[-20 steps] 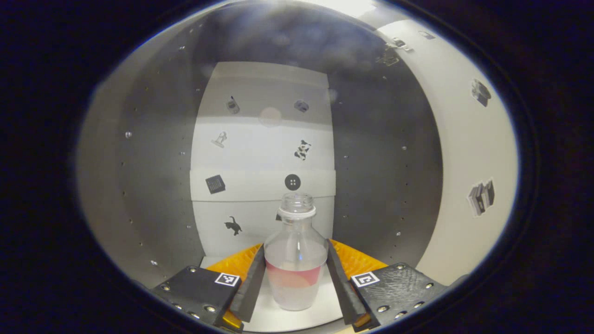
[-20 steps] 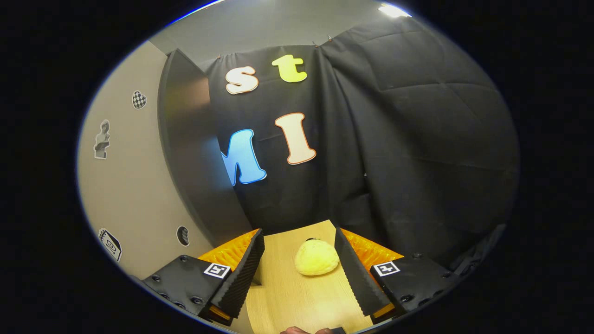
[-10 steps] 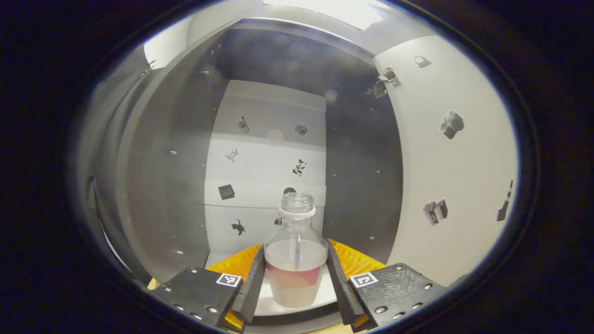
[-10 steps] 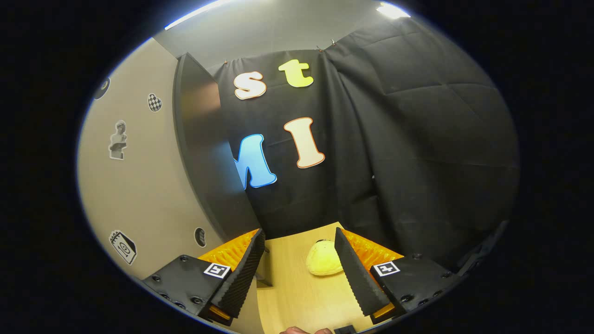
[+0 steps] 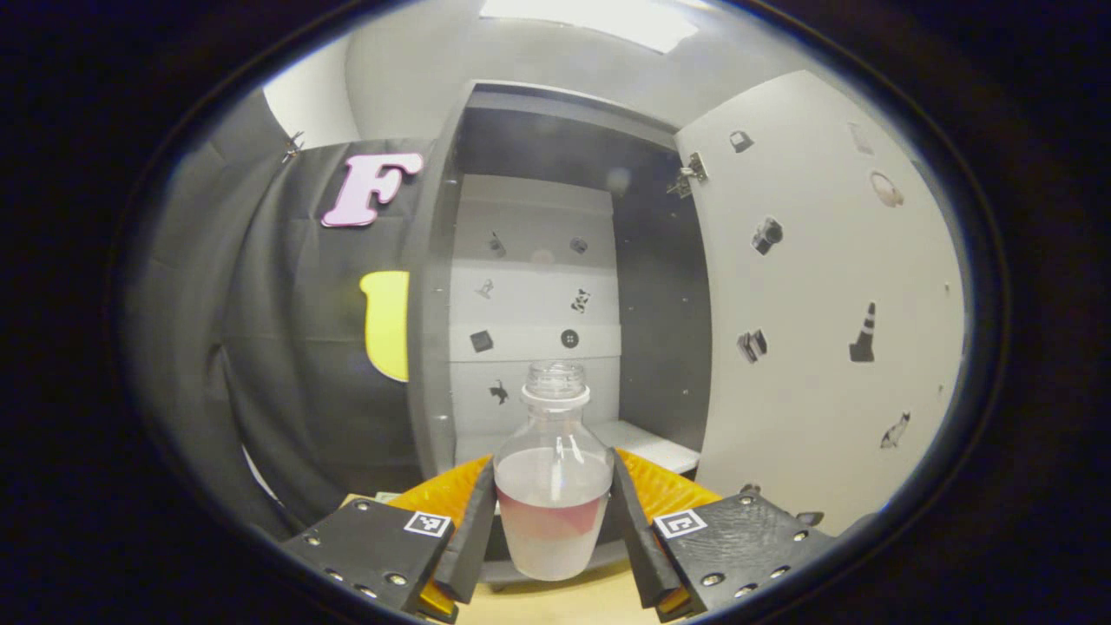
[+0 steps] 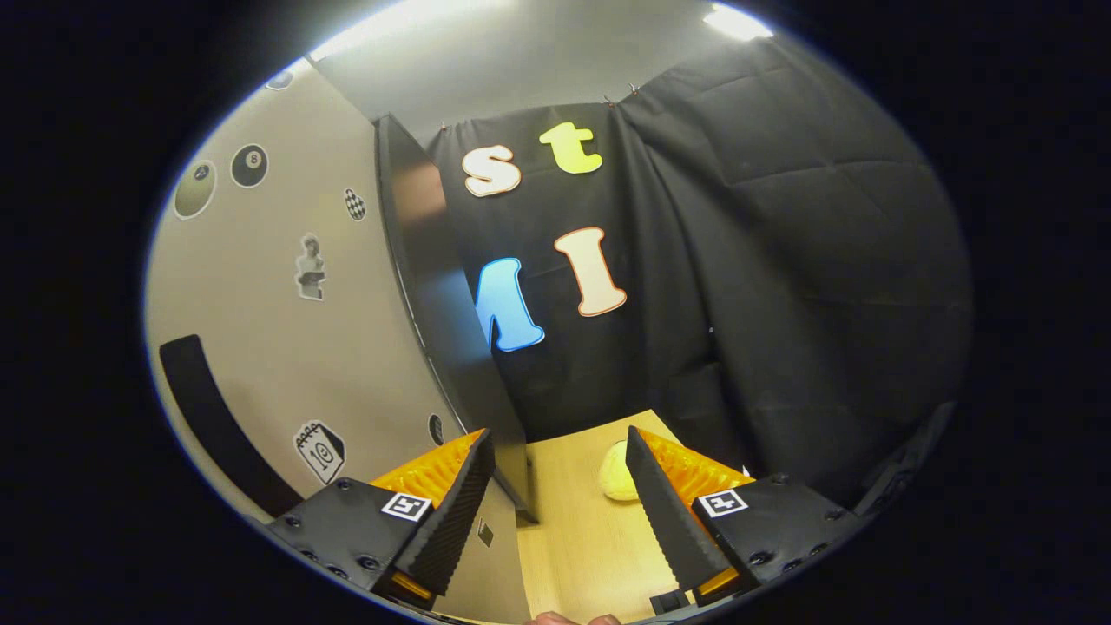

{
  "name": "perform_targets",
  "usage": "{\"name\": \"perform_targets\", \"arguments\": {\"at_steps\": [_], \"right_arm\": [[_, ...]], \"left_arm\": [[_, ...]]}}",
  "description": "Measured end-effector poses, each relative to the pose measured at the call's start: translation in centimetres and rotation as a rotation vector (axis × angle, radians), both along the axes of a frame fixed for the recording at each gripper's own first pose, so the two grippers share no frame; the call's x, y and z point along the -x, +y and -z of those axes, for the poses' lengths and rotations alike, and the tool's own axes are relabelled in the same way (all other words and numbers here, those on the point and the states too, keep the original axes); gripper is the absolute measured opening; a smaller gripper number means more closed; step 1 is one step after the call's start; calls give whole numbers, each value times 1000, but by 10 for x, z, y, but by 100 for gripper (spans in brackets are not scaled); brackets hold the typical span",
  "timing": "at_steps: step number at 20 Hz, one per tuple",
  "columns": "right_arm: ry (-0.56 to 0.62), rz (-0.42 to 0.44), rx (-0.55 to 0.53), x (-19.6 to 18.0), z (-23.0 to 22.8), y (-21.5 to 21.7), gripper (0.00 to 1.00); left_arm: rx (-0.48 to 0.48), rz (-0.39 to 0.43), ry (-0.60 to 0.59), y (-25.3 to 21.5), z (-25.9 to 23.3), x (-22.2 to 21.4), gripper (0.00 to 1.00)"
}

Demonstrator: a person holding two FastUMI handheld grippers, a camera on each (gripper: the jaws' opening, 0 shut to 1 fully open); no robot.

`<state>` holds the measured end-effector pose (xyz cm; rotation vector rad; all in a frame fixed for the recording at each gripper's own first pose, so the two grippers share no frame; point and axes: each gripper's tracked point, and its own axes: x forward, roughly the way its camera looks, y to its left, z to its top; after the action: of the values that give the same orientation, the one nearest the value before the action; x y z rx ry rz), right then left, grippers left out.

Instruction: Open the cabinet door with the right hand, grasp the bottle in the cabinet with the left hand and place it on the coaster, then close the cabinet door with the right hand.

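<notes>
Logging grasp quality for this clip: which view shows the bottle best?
The left gripper view. The bottle stands upright and uncapped, clamped between the left gripper fingers, in front of the open cabinet. The right gripper view faces the cabinet door and the table instead.

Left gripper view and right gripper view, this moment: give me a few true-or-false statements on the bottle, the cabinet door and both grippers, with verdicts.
1. The left gripper is shut on the bottle. True.
2. The bottle has a cap on. False: its neck is open, no cap.
3. The cabinet door stands open. True.
4. The right gripper clamps the door's edge. False: its jaws are open and hold nothing.
5. A yellow object lies on the table beyond the right gripper. True.
</notes>
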<state>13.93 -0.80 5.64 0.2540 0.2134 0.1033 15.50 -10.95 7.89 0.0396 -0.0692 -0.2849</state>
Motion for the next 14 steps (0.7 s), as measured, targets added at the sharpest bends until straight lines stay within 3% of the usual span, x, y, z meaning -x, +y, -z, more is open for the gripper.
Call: {"name": "perform_targets", "arguments": {"at_steps": [7, 14], "right_arm": [[-10, 16, -3, 35, -10, 9, 96], [-31, 70, 16, 58, -18, 6, 96]], "left_arm": [[24, -53, 19, 48, 75, 77, 68], [39, -136, 81, 70, 188, 115, 70]]}}
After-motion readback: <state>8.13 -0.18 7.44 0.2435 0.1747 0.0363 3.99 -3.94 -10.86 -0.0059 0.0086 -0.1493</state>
